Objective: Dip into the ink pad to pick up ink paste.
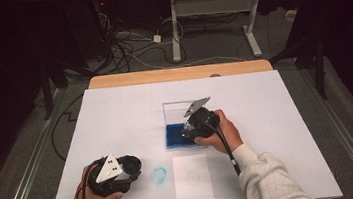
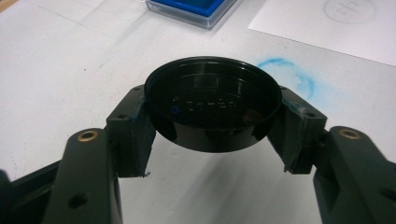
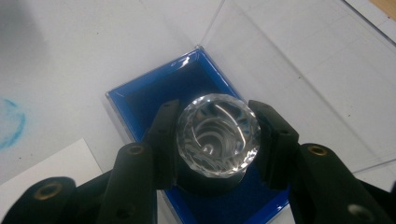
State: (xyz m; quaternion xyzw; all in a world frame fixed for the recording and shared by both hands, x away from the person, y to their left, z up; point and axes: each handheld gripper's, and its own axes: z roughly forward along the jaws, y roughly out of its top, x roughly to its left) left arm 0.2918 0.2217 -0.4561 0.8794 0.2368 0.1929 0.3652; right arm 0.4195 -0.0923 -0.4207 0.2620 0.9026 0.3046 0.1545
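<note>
My left gripper (image 2: 212, 126) is shut on a round black cap (image 2: 212, 100), held just above the white tabletop with its hollow side facing the camera. In the high view the left gripper (image 1: 131, 169) sits near the table's front left. My right gripper (image 3: 217, 140) is shut on a clear faceted glass piece (image 3: 217, 135) with a black base, held over the blue-lined clear box (image 3: 144, 98). From above, the right gripper (image 1: 190, 128) hovers over that box (image 1: 176, 135), whose clear lid (image 1: 178, 110) stands open behind it.
A white sheet (image 1: 192, 178) with a faint printed circle lies near the front edge, and a blue smudge ring (image 1: 159, 175) marks the table beside it. The white board (image 1: 116, 116) covers a wooden table. Cables and a desk frame lie on the floor beyond.
</note>
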